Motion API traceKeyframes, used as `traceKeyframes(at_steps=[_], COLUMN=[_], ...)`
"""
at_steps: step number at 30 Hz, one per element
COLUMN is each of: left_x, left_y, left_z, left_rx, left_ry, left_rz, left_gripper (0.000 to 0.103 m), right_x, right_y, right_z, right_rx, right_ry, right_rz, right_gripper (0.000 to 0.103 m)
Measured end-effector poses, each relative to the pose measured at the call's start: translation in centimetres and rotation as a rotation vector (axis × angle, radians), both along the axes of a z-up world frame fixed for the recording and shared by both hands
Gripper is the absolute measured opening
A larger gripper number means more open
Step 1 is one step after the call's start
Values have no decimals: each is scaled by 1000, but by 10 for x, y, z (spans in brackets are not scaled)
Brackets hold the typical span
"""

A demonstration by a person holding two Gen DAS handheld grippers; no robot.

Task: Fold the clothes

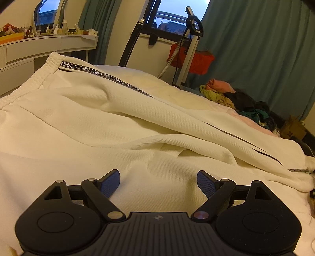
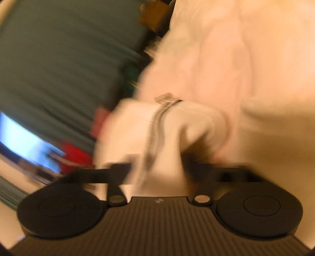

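Right tool (image 2: 155, 169) clamped on trouser cuff (image 2: 157, 128), left tool (image 1: 158, 182) agape above trousers (image 1: 98, 118)

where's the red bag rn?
Left wrist view, upper right: red bag hangs on the metal stand, before the teal curtain, beyond the white trousers.

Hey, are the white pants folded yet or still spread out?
Spread out. The white pants lie lengthwise across the bed, waistband at one end, legs running unfolded toward the cuff.

Left wrist camera sits low and close over the white trousers (image 1: 122, 126), facing the far window (image 1: 173, 17). Right wrist camera, blurred, looks very closely at the same trousers' hem.
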State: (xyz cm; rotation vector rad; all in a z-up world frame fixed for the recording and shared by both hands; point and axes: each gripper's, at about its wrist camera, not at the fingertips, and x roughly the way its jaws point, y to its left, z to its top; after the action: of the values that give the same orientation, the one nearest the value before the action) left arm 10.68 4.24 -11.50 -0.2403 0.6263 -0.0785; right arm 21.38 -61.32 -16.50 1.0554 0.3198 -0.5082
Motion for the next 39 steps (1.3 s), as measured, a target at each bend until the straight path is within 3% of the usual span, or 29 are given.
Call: traceKeyframes(at_steps=[2, 5, 9, 13, 16, 18, 20, 23, 28, 31, 36, 39], left_x=[-2, -7, -18, -27, -33, -37, -43, -55, -79, -96, -114, -117], left_y=[0, -4, -10, -14, -18, -19, -18, -12, -1, 7, 25, 58], left_z=[1, 5, 12, 19, 26, 31, 36, 44, 62, 70, 78, 81], left_rx=[8, 33, 78, 113, 137, 145, 149, 129, 114, 139, 248, 181], left_ry=[-7, -23, -55, -89, -121, -136, -149, -156, -166, -169, -114, -18], left_rz=[0, -12, -33, -45, -58, -65, -67, -71, -67, -71, -32, 13], left_gripper=[87, 87, 87, 87, 88, 88, 88, 88, 91, 91, 91, 91], right_x=[-4, -12, -12, -34, -56, -80, -100, -131, -177, -195, -204, -204], right_y=[12, 28, 27, 38, 64, 81, 116, 173, 238, 253, 254, 245], right_z=[23, 40, 12, 18, 34, 47, 70, 104, 138, 143, 145, 143], right_rx=[-154, -355, -367, -415, -446, -453, -518, -615, -684, -673, -701, -676], right_ry=[-31, 0, 176, 240, 271, 249, 216, 178, 137, 135, 164, 189], right_rz=[-33, -94, -74, -30, 13, 51, 125, 251, 391, 421, 391, 361], right_gripper=[6, 5, 6, 13, 30, 70, 85, 83, 83, 84, 84, 83])
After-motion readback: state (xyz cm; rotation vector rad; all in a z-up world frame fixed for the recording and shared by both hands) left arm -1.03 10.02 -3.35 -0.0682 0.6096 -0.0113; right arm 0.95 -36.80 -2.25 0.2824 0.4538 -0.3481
